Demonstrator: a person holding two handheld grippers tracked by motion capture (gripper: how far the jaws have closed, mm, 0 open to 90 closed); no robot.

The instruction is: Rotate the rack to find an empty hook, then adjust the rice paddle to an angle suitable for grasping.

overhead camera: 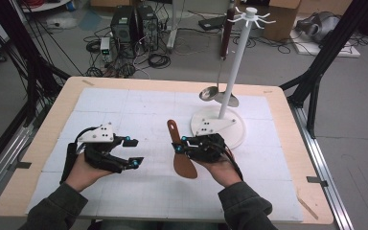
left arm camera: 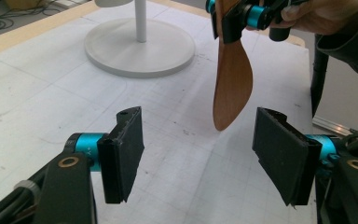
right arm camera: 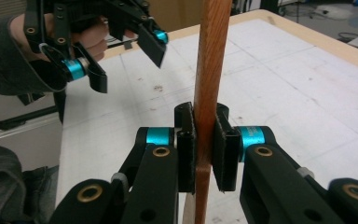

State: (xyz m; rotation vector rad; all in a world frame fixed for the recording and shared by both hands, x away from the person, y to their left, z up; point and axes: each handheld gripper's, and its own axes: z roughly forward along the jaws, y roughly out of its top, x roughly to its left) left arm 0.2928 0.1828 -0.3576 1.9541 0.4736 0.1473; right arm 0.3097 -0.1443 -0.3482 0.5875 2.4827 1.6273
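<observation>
- Over the middle of the bench, the right hand-held gripper is clamped on the handle of a wooden spatula, blade hanging toward the person, apparently clear of the surface.
- Left hand-held gripper sits just beside it, jaws spread wide, holding nothing.
- Could go wrong: it's pinched on a narrow handle, so the spatula might pivot or slip if it's swung fast toward the white utensil stand.
- Count: one spatula, one metal ladle on the stand, one stand, two grippers.
</observation>
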